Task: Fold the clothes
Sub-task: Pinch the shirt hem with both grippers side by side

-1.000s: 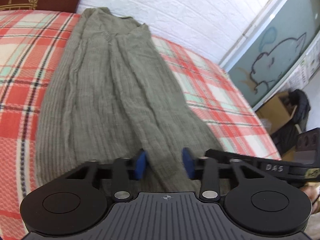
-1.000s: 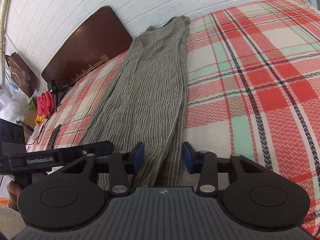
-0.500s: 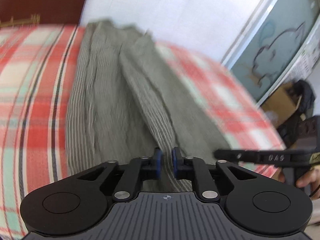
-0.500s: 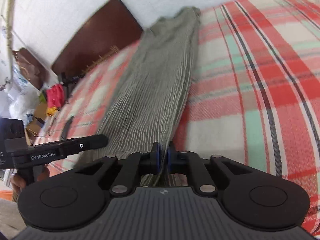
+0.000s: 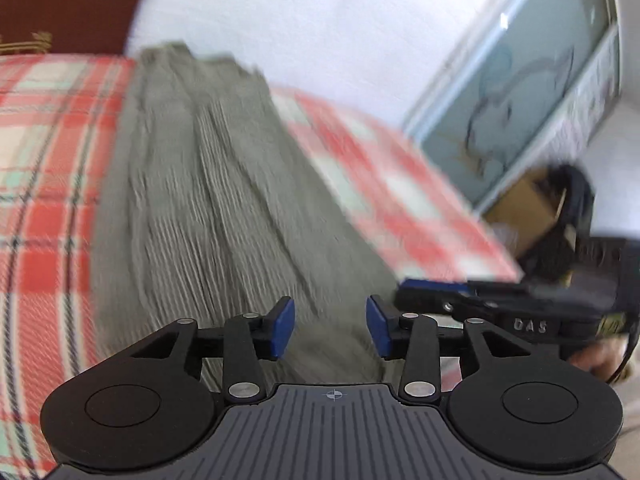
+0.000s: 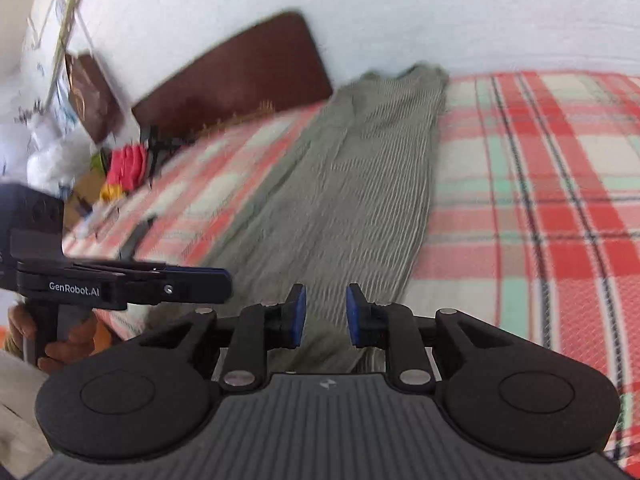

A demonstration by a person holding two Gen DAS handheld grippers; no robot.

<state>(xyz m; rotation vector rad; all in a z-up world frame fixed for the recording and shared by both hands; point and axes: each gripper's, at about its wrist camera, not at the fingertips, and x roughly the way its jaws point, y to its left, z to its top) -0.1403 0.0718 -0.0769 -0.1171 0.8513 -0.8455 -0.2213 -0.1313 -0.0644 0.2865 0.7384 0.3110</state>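
Observation:
A long grey-green striped garment (image 5: 224, 200) lies stretched lengthwise on the red plaid bed (image 5: 44, 184), running away toward the white wall. It also shows in the right wrist view (image 6: 360, 200). My left gripper (image 5: 330, 330) is open over the garment's near end, holding nothing. My right gripper (image 6: 326, 316) is open a little, also over the near end and empty. The right gripper shows at the right of the left wrist view (image 5: 500, 308). The left gripper shows at the left of the right wrist view (image 6: 132, 284). Both views are motion-blurred.
A dark brown headboard (image 6: 236, 76) stands against the white brick wall. Red and yellow items (image 6: 124, 164) and clutter lie beside the bed. A cardboard box (image 5: 528, 208) and a glass panel with a cartoon drawing (image 5: 520, 100) are to the right of the bed.
Both grippers closed on the garment's near end half a second ago. They have now opened and let it go, and both cameras have tilted up a little.

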